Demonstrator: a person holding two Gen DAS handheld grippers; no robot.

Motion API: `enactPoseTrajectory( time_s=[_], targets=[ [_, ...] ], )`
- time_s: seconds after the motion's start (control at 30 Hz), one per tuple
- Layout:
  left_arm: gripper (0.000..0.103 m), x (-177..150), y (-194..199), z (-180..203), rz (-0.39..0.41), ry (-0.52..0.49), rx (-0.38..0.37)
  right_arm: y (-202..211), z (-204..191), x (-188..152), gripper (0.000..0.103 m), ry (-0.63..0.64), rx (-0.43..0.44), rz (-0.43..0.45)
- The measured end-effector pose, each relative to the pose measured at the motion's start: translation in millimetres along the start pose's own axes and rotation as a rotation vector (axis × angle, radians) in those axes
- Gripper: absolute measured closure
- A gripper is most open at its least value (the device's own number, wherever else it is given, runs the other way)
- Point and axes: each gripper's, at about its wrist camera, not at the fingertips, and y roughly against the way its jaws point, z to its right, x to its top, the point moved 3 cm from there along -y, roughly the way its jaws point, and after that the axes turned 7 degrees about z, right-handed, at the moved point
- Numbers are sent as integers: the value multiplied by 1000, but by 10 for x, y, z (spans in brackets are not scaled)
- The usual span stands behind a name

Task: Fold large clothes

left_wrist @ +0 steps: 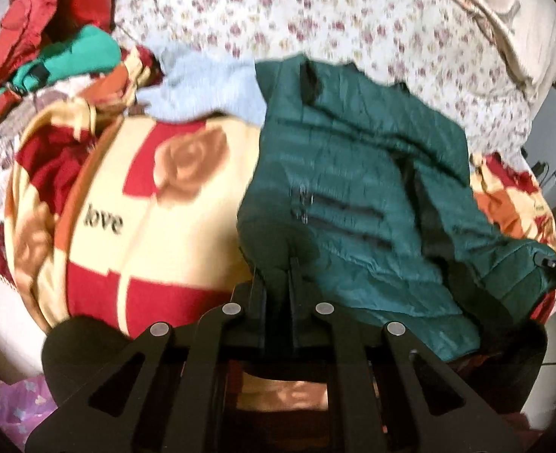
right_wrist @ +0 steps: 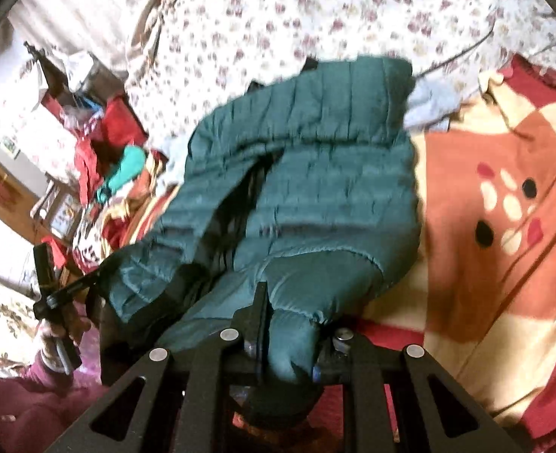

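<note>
1. The dark green quilted jacket (left_wrist: 353, 196) lies spread across a rose-patterned blanket (left_wrist: 157, 196) on the bed, its far end reaching toward the floral sheet (left_wrist: 353, 22). Both near corners are gathered up off the blanket.

2. The left tool (left_wrist: 291, 264) has its jaws pressed together on a bunch of the jacket's near edge. Only a small fold of slick fabric sits between them, so in my judgement the padded shell could slide out as the weight comes onto it.

3. The right tool (right_wrist: 268, 302) is pinching a thick wad of the jacket at the other near corner; cloth bulges out beside the finger. A bulky, uneven bite like this may give way on one side and let that corner drop.

4. If one corner slips and the other holds, the jacket would hang askew and the fold would land crooked, with the hem off the line of the collar.

5. A sleeve lies loose along the middle of the body. Carried forward as it is, it could bunch inside the fold and leave a lump.

6. A pale blue garment (left_wrist: 206, 87) touches the jacket's far edge, and a pile of red and teal clothes (left_wrist: 70, 49) sits near. The jacket could drag over or cover the blue one.

7. The blanket is soft and rumpled, so it may ride along with the jacket.
</note>
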Motion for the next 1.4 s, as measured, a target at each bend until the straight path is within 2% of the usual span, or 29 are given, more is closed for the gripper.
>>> enactPoseTrajectory(
  time_s=[0.37,0.7,1.4],
  targets=[
    [95,591,64,151,149,-1,16,52,10,470,87,-15,6,116],
    [95,1007,-45,266,218,-17,50,4,99,889,87,-34,4,203],
    [95,1540,-391,424,265,-16,103,-277,237,1408,87,-16,-57,204]
  ],
)
